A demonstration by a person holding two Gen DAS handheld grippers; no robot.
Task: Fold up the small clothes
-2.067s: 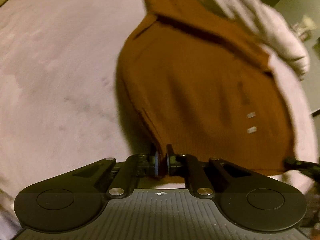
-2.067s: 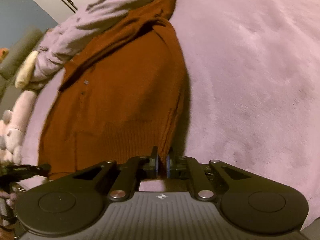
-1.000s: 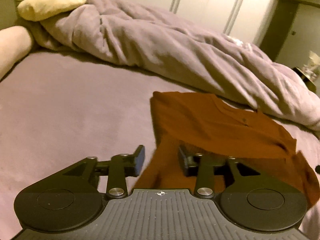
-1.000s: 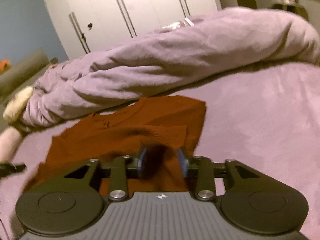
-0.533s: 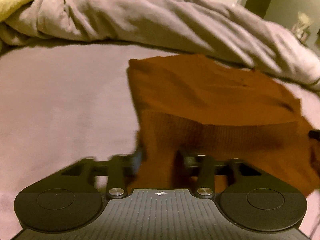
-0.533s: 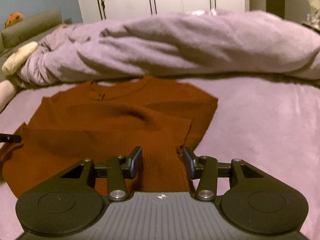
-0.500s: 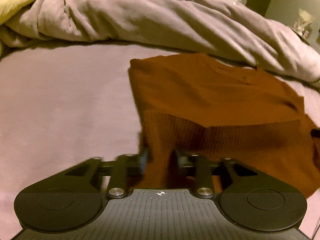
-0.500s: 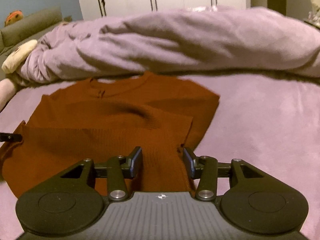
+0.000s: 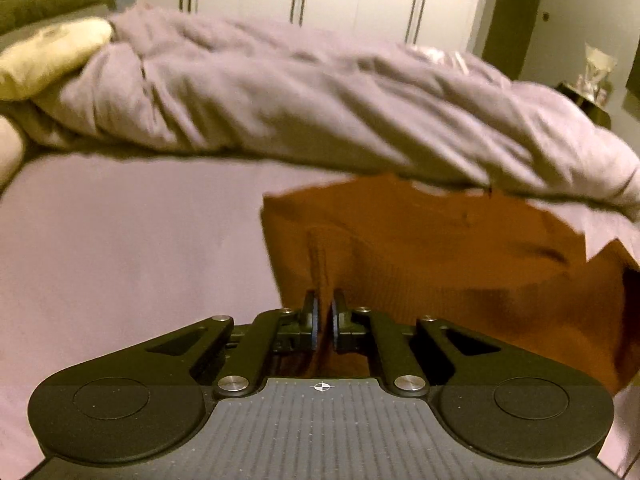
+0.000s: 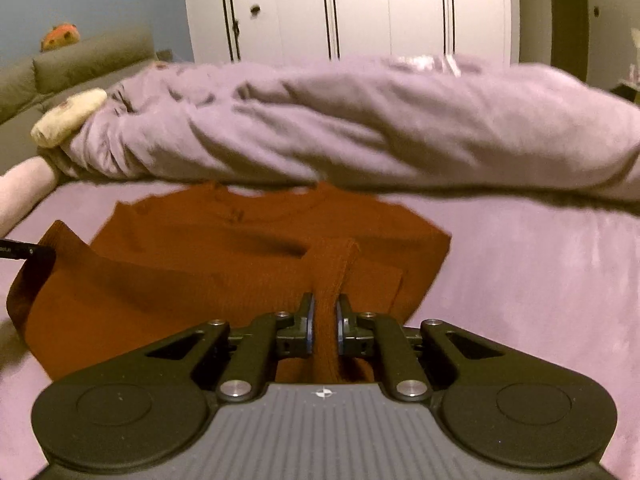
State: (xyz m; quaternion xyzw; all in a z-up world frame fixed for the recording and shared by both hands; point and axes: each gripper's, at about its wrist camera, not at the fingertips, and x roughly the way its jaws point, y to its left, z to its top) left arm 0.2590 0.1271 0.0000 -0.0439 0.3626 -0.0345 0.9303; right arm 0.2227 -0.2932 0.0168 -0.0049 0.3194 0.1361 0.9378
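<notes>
Half a second ago both tools stood spread over the sweater's near edge; now each has pinched shut on it. On the left, the left gripper (image 9: 324,312) squeezes a ridge of the rust-brown sweater (image 9: 460,264), and the right gripper (image 10: 325,316) clamps a thicker ribbed fold of the hem. Partly folded already, the sweater lies on the lilac bedsheet (image 10: 540,288), its neckline touching the bunched duvet (image 10: 380,128). Holding both corners probably lets the hem be carried evenly toward the collar for the next fold.
</notes>
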